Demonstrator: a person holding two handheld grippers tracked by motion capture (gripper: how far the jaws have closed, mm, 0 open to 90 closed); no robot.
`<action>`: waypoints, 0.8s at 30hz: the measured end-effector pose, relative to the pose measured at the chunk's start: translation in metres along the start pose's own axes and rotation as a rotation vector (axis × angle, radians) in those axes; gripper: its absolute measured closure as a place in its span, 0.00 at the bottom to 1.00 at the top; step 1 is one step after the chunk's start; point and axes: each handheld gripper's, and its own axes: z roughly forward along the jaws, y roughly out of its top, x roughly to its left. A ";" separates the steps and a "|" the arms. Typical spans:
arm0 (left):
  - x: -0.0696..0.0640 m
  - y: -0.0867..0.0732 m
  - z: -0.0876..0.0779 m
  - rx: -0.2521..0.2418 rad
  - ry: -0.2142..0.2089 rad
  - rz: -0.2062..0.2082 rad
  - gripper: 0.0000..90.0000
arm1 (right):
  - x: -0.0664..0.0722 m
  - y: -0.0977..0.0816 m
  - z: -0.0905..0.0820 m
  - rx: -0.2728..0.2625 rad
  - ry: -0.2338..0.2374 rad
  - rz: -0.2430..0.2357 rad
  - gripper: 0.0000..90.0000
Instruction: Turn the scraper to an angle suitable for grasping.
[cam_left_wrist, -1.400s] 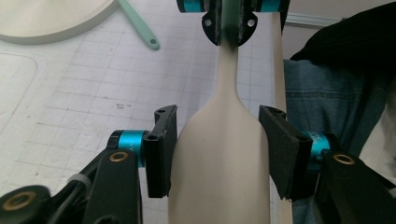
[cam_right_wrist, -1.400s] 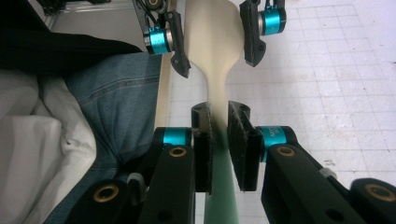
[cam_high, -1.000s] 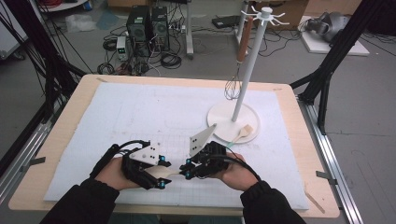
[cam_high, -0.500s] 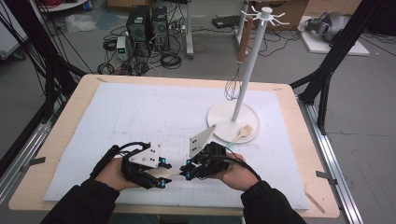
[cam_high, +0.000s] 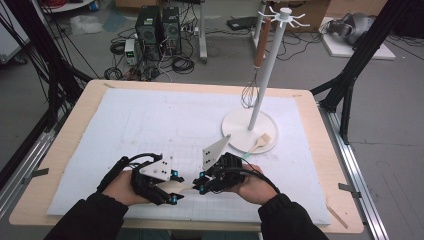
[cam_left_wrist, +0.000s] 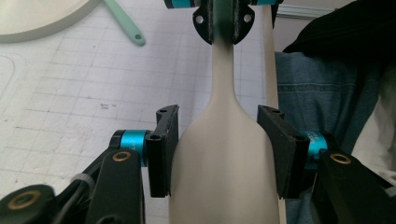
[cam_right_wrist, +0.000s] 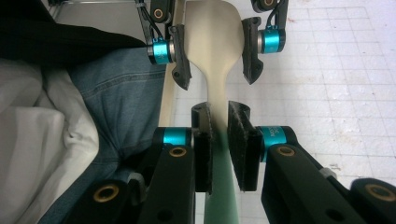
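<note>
From the high view I'm seeing both grippers meeting low over the white mat (cam_high: 150, 125), but the spatula (cam_high: 184, 187) between them is barely showing there. The left gripper view is giving me its cream blade (cam_left_wrist: 224, 172), with the left gripper (cam_left_wrist: 224, 156) just having opened a little, its pads alongside the blade edges. The right gripper (cam_right_wrist: 219, 140) is clamping the neck where cream is turning into green handle (cam_right_wrist: 222, 205).
</note>
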 end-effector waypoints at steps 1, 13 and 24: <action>0.000 0.000 0.000 -0.007 -0.001 -0.014 0.52 | 0.000 0.000 -0.001 0.001 -0.005 0.001 0.90; 0.000 0.000 0.000 0.009 -0.009 -0.013 0.56 | 0.000 0.001 -0.001 -0.006 -0.006 -0.004 0.90; -0.002 0.002 -0.002 0.016 0.009 0.018 0.61 | 0.000 -0.001 0.000 0.002 -0.002 -0.009 0.89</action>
